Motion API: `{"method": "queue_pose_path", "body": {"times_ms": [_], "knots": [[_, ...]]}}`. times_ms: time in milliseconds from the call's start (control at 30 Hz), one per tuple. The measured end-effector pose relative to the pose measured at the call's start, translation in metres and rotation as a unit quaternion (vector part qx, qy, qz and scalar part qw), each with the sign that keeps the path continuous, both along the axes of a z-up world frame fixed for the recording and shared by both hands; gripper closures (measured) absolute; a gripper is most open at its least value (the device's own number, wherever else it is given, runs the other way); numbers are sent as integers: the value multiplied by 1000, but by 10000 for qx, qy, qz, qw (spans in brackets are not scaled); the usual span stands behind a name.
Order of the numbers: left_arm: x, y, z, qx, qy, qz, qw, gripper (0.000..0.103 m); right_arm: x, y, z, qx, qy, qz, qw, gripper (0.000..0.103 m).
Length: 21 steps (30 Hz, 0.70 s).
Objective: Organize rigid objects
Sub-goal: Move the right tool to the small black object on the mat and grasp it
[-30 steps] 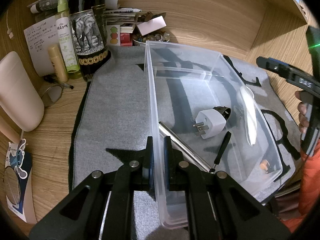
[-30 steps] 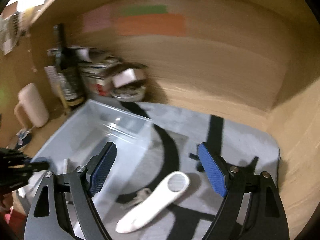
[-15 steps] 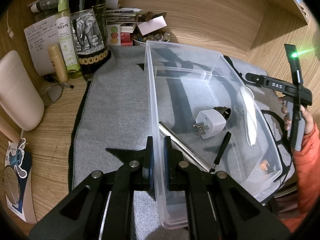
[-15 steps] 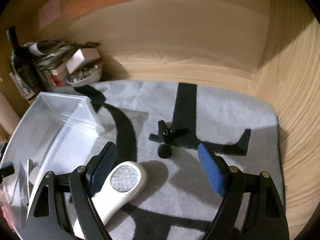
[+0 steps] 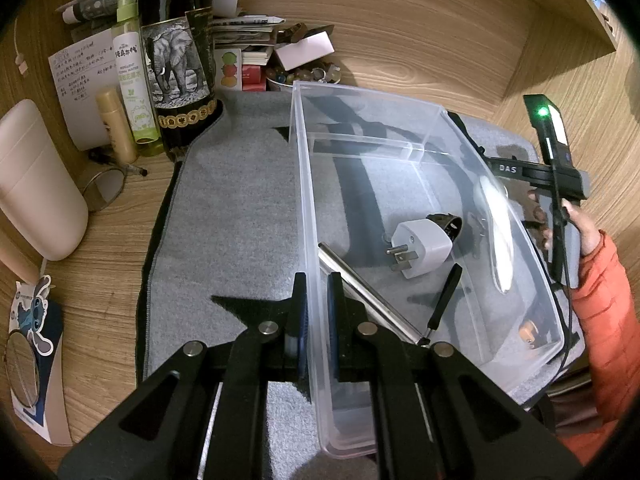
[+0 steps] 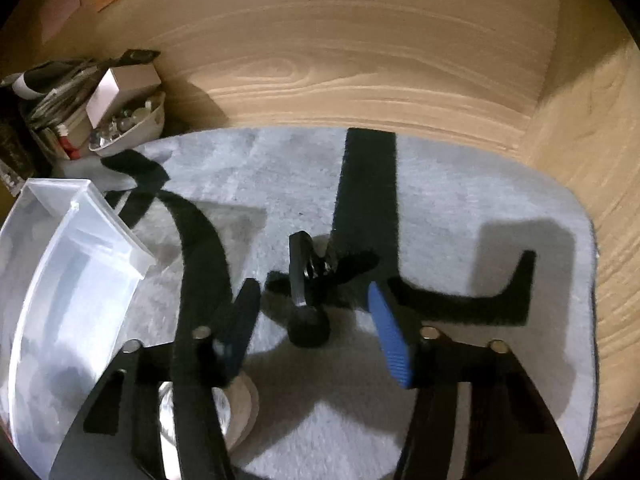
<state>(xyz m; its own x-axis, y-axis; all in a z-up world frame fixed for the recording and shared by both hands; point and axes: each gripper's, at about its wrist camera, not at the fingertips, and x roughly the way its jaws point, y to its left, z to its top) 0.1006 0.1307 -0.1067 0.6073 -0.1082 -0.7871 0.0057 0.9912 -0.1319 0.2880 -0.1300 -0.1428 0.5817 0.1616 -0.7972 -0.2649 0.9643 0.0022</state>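
Note:
My left gripper (image 5: pixel 316 304) is shut on the near left wall of a clear plastic bin (image 5: pixel 304 184) standing on the grey mat. Inside the bin lie a white plug adapter (image 5: pixel 420 246), a metal rod (image 5: pixel 360 288), a small black tool (image 5: pixel 444 296) and a small orange piece (image 5: pixel 528 330). My right gripper (image 6: pixel 312 320) is open, its fingers on either side of a small black clamp-like part (image 6: pixel 306 292) lying on the mat (image 6: pixel 440 208). A white handheld device (image 6: pixel 236 400) lies under the right gripper's left finger; it also shows through the bin wall (image 5: pixel 498 236).
A dark bottle (image 5: pixel 176 60), a spray bottle (image 5: pixel 132 80), a cream tube (image 5: pixel 116 124), papers and a bowl of trinkets (image 5: pixel 304 76) crowd the back left. A beige container (image 5: pixel 36 184) stands at left. Wooden walls close the back and right. The bin corner (image 6: pixel 80 216) is left of my right gripper.
My right gripper has moved forward and down over the black part, and the white device has slid under its left finger. The left gripper and the bin have not moved.

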Motion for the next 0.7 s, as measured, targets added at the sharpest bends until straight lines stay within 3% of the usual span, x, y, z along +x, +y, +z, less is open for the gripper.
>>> {"method": "queue_pose_path", "body": {"times_ms": [33, 167, 500, 700], "knots": [[0, 0, 0, 1, 0, 0, 10000, 96, 0, 1, 0, -70, -59, 5, 10000, 58], [0, 0, 0, -7, 3, 3, 10000, 96, -4, 1, 3, -78, -127, 103, 9998, 81], [0, 0, 0, -1, 3, 0, 10000, 96, -34, -1, 34, 71, -492, 218, 9985, 81], [0, -1, 0, 7, 0, 8, 10000, 96, -65, 14, 64, 346, -815, 625, 9941, 81]]}}
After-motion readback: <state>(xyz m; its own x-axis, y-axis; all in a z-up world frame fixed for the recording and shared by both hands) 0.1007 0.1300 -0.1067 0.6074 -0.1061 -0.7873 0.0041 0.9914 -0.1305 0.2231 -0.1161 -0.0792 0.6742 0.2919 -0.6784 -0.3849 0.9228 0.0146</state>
